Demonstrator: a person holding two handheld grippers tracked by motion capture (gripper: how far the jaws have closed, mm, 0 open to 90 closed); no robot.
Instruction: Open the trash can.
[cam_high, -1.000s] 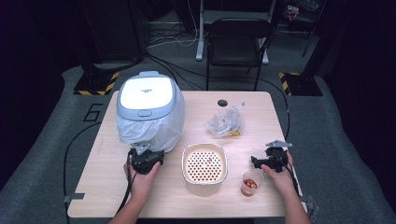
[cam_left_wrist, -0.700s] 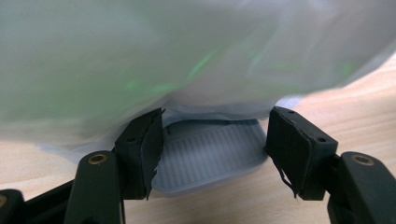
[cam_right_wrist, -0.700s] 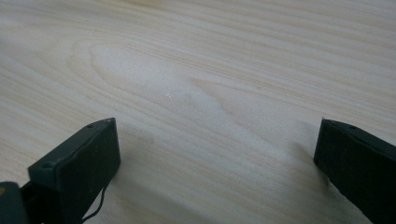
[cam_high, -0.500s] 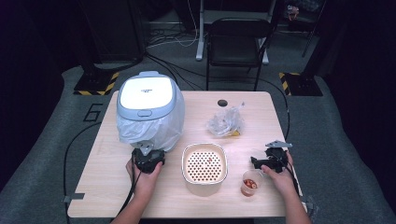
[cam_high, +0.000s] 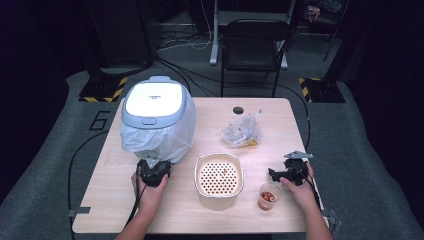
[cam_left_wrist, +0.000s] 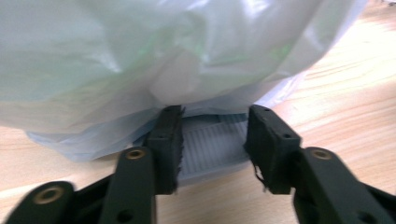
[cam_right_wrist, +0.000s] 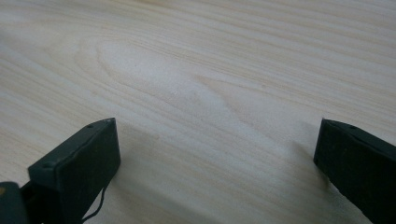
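Pale woodgrain table (cam_high: 200, 212) | left gripper (cam_left_wrist: 214, 140) fingers narrowing at crinkled plastic-wrapped cooker (cam_left_wrist: 154, 51), nothing pinched | right gripper (cam_right_wrist: 215, 154) fingers wide

— What's different on my screen? I see the left gripper (cam_high: 151, 171), lower left of the high view, closer to the plastic-wrapped cooker (cam_high: 156, 120).

— I see its jaws have just been closing; nothing clamped between them.

The basket (cam_high: 219, 175) sits between the cooker (cam_high: 157, 120) and the cup (cam_high: 267, 196).
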